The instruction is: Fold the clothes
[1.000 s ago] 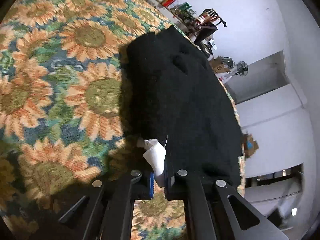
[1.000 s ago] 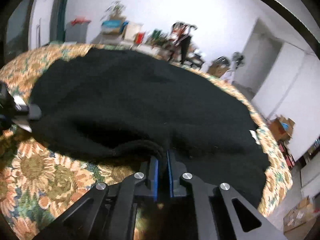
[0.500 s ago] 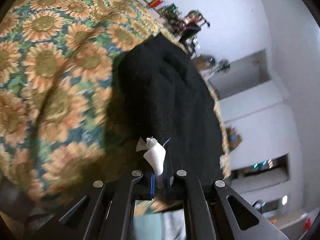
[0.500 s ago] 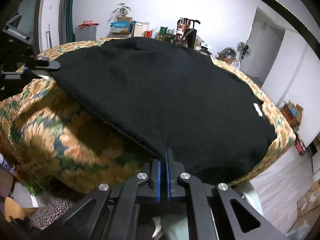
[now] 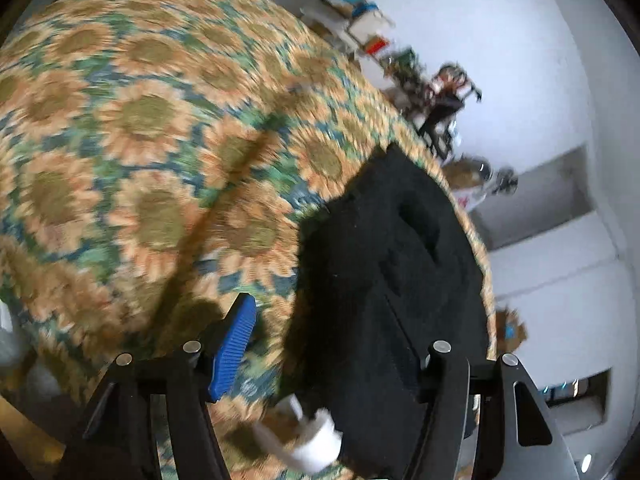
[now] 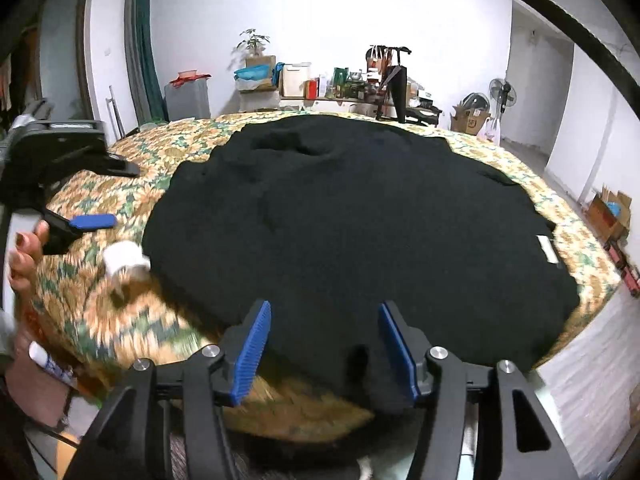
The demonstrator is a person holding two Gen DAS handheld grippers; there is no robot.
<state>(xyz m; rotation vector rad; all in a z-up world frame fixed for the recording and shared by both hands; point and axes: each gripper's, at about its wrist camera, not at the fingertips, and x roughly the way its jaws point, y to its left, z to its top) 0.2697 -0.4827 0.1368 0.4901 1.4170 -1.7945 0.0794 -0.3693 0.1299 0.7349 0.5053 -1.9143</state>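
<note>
A black garment (image 6: 340, 220) lies spread out flat over the sunflower bedspread (image 6: 132, 320); its near hem hangs a little over the bed's edge. My right gripper (image 6: 324, 320) stands open at that hem with its blue pads (image 6: 254, 348) on either side, gripping nothing. My left gripper (image 5: 336, 340) is open too, at the garment (image 5: 384, 280)'s left corner, where a white tag (image 5: 316, 440) sticks out. From the right wrist view the left gripper (image 6: 116, 196) hovers beside that tag (image 6: 122, 258), with a person's hand (image 6: 24, 252) behind it.
The bedspread (image 5: 140, 140) stretches bare to the left of the garment. A small white label (image 6: 548, 250) shows at the garment's right edge. Shelves and clutter (image 6: 340, 84), a fan (image 6: 502, 96) and cardboard boxes (image 6: 612, 212) stand past the bed.
Both grippers have opened and let go of the garment's hem. The garment has dropped and now lies flat on the bed; the white tag has fallen free of the left gripper.
</note>
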